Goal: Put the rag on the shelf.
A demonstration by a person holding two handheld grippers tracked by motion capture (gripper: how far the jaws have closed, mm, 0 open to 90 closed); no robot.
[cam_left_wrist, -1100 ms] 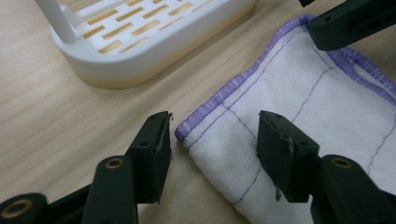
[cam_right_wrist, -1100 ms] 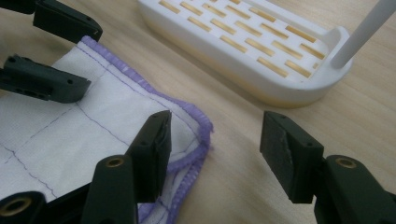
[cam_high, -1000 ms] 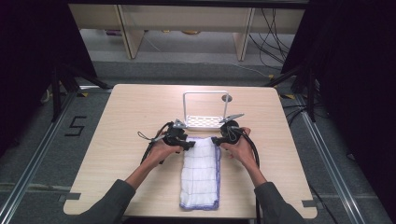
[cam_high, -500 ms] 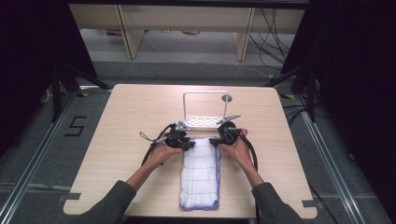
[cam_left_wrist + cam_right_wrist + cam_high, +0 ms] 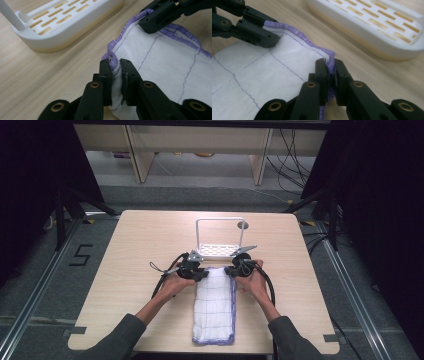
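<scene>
A white cloth point(image 5: 215, 305) with purple hem and thin purple grid lines lies lengthwise on the table, its near end close to the front edge. My left gripper point(image 5: 198, 273) is shut on the cloth's far left corner point(image 5: 113, 62), the hem pinched between its jaws. My right gripper point(image 5: 234, 270) is shut on the far right corner point(image 5: 330, 62). Each gripper view shows the other gripper point(image 5: 160, 17) point(image 5: 252, 27) clamped on the opposite corner. The far edge of the cloth is slightly raised and wrinkled between them.
A white slotted rack point(image 5: 218, 250) with an upright frame point(image 5: 220, 221) stands just beyond the cloth, near both grippers. Its base point(image 5: 57, 27) point(image 5: 372, 30) is close to the jaws. Bare wooden table point(image 5: 135, 245) spreads left and right.
Both grippers have shifted slightly toward the person with the cloth's far corners held; the cloth's far edge is bunched a little more.
</scene>
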